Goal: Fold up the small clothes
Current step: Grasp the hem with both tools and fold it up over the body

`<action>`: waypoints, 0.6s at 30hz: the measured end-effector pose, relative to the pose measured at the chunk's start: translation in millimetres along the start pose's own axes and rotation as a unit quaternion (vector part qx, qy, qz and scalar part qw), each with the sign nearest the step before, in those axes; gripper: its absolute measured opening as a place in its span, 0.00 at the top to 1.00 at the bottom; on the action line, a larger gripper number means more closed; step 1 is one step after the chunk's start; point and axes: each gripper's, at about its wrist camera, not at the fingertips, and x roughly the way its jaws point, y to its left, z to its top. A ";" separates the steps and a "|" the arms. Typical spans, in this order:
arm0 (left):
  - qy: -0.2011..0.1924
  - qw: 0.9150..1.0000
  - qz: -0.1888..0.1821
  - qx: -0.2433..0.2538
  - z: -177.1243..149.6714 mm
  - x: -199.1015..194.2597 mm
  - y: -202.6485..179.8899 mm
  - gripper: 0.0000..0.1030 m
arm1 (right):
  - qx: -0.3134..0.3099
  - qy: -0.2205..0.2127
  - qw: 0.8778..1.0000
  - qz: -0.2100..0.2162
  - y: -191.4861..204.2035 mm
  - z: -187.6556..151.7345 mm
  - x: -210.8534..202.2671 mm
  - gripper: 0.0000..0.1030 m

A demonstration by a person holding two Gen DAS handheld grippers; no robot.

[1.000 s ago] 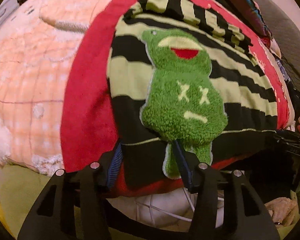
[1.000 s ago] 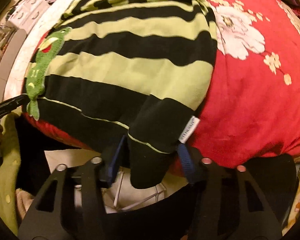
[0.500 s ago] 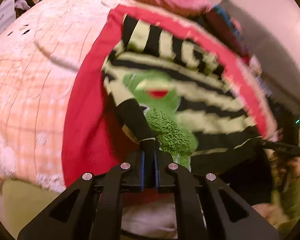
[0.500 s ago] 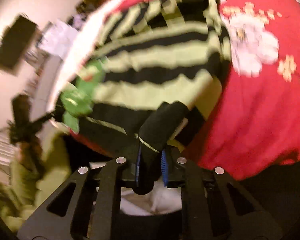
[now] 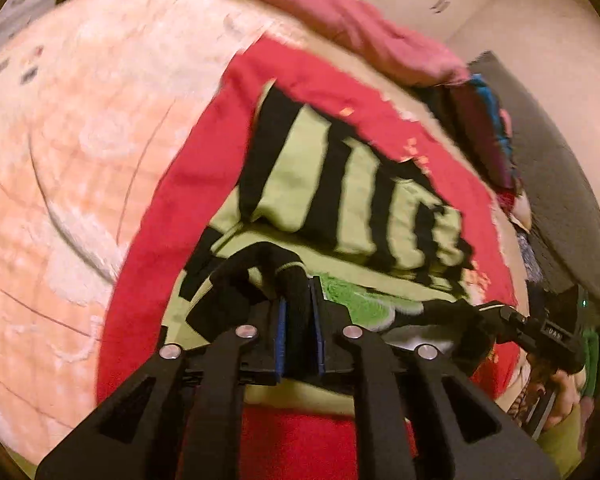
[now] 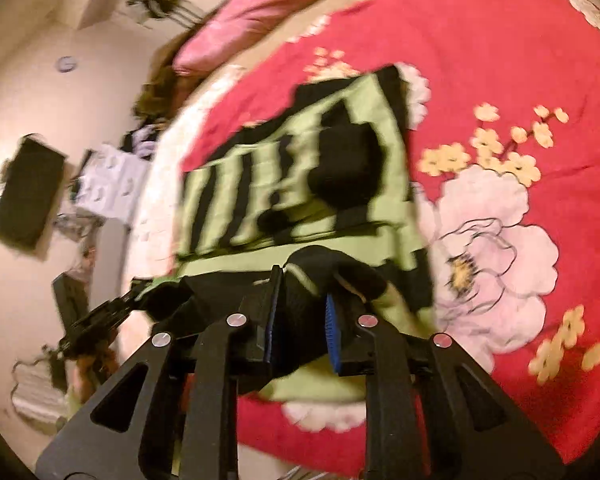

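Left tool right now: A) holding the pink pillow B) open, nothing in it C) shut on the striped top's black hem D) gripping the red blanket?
C: the left tool is pinched on the black hem of the striped top, lifted off the red blanket.

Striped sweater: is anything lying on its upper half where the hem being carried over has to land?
Nothing visible: both grippers, left gripper and right gripper, clamp the hem of the striped sweater; its far half shows only its own folded sleeves.

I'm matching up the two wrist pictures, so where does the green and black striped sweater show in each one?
Left wrist: striped sweater at centre, hem pinched in the tool.
Right wrist: centre-left, hem pinched in the tool.
Shared landmark: red floral blanket beneath it.
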 end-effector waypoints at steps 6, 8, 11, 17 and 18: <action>-0.058 0.998 -0.028 -0.028 -12.2 -27.3 24.0 0.57 | 0.030 -0.051 0.998 -0.016 -34.4 -1.4 -9.4 0.45; -0.089 0.996 -0.007 -0.016 -17.1 -48.1 29.5 0.54 | -0.012 -0.075 0.996 -0.039 -34.0 -4.7 -22.7 0.40; -0.097 0.992 0.063 0.041 -26.0 -58.3 28.3 0.53 | -0.107 -0.085 0.987 -0.080 -15.0 -10.7 -28.1 0.36; -0.071 0.975 0.134 0.163 -34.0 -39.2 2.4 0.44 | -0.312 -0.063 0.933 -0.169 46.8 -31.8 5.3 0.33; -0.071 0.972 0.134 0.180 -33.5 -38.1 -2.3 0.42 | -0.326 -0.054 0.927 -0.176 52.3 -32.5 14.1 0.33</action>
